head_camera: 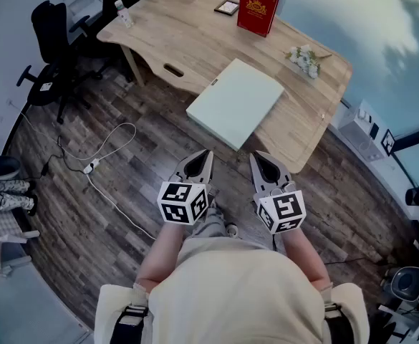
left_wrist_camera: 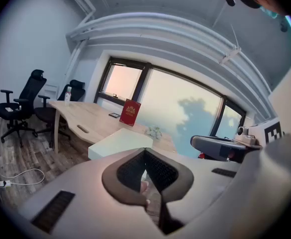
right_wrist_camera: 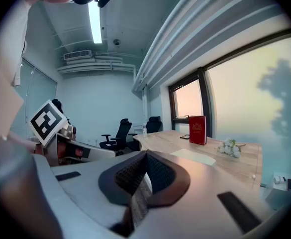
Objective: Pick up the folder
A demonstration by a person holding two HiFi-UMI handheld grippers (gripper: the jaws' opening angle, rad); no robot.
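Approach step, nothing grabbed yet: L gripper (head_camera: 204, 155) & R gripper (head_camera: 256, 156) are both sitting pinched shut, empty, well short of the desk (head_camera: 173, 27). Pale green folder (head_camera: 236, 102) is lying flat on it. Next, probably: closing in, opening jaws, taking the overhanging corner. Head view's showing that overhang; right gripper view's giving only a thin sliver.

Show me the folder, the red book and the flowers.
folder (head_camera: 236, 102), head view, middle of its pale cover.
red book (head_camera: 258, 9), head view, front cover.
flowers (head_camera: 306, 59), head view, white blossoms.
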